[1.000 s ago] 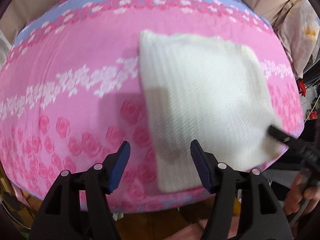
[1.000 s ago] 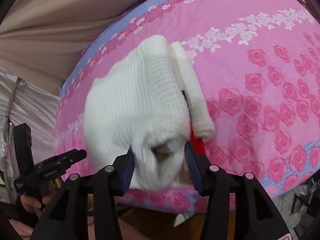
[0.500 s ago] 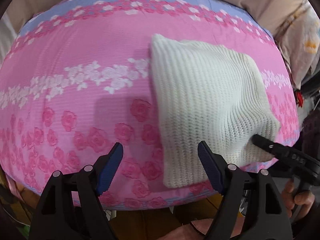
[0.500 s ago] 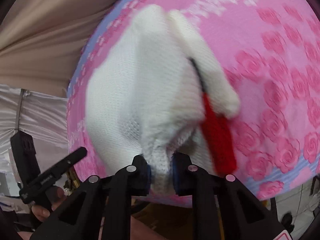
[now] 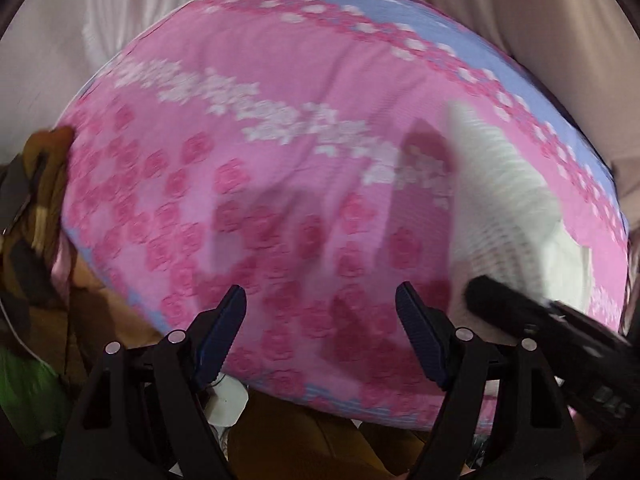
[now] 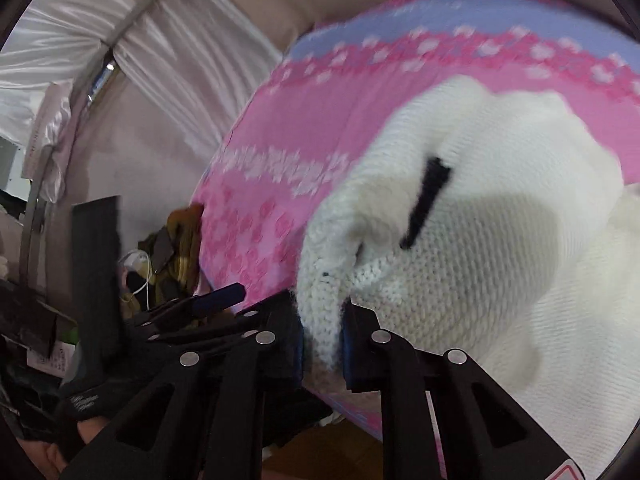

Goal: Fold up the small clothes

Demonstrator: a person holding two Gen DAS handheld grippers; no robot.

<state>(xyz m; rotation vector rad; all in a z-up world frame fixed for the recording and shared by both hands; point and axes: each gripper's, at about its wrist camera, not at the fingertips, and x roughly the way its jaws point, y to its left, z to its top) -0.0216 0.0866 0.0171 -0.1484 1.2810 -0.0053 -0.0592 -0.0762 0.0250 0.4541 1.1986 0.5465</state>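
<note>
A white knitted garment (image 6: 480, 248) lies folded on a pink rose-patterned cloth (image 6: 280, 136). My right gripper (image 6: 322, 344) is shut on the garment's near edge and lifts it off the cloth. In the left wrist view the garment (image 5: 504, 208) is at the right, with the right gripper (image 5: 532, 320) reaching into it. My left gripper (image 5: 320, 336) is open and empty over the pink cloth (image 5: 280, 200), to the left of the garment.
A pile of brown and dark clothes (image 5: 36, 216) lies off the cloth's left edge; it also shows in the right wrist view (image 6: 176, 248). White satin drapes (image 6: 100, 48) hang behind. The left gripper (image 6: 208, 304) shows left of my right one.
My right gripper has closed on the garment's edge and raised it. My left gripper has swung left, away from the garment, and stayed open.
</note>
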